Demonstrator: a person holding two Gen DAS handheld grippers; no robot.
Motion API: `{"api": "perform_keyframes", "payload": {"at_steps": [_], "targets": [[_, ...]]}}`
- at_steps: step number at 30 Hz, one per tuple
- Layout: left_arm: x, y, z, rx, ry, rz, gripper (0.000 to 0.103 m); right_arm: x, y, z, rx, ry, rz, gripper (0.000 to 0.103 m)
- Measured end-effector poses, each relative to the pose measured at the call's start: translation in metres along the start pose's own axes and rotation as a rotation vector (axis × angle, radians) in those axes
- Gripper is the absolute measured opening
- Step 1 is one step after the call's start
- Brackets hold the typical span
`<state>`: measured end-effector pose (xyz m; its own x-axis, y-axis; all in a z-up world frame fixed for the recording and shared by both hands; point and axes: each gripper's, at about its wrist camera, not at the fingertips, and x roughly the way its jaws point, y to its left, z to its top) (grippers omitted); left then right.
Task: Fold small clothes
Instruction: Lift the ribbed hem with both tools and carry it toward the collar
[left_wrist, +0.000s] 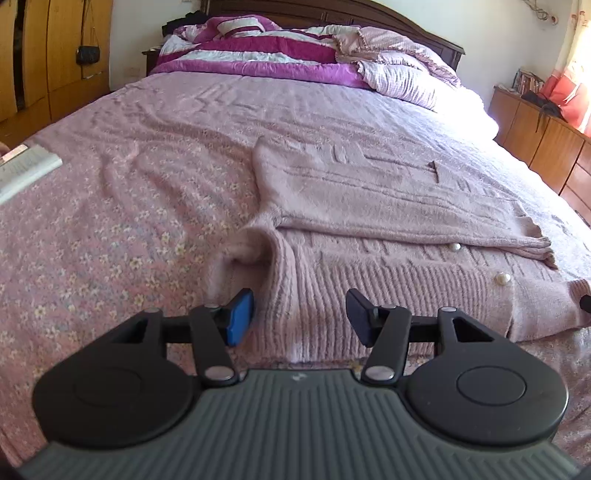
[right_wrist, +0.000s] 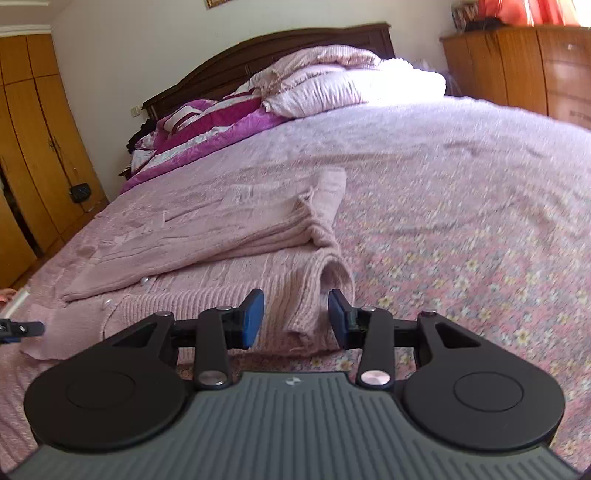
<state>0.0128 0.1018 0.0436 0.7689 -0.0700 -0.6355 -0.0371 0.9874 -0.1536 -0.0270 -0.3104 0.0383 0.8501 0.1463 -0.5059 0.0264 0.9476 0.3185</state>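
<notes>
The pink knit cardigan (left_wrist: 369, 229) lies partly folded on the bedspread (left_wrist: 110, 229), soft and floppy; both the left gripper (left_wrist: 300, 317) and right gripper (right_wrist: 296, 319) stand half open and empty at its ribbed hem corners, the best hold.

light: daylight is flooding in from the window side | glare: pillow (right_wrist: 388, 83) and far bed (left_wrist: 476, 107) edge are blowing out white | blur: right view is smearing at its right | distortion: fisheye is bending wardrobe (left_wrist: 44, 55) lines
</notes>
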Motion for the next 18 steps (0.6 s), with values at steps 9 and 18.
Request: {"api": "perform_keyframes", "payload": {"at_steps": [9,18], "targets": [[0.015,0.007,0.006,-0.032,0.042,-0.047,0.027,0.020,-0.006,0.006,0.066,0.046,0.054,0.046],[-0.006,0.009,0.026,-0.112,0.016,-0.201,0.013,0.007,-0.006,0.026,0.083,0.009,0.111,0.009]]}}
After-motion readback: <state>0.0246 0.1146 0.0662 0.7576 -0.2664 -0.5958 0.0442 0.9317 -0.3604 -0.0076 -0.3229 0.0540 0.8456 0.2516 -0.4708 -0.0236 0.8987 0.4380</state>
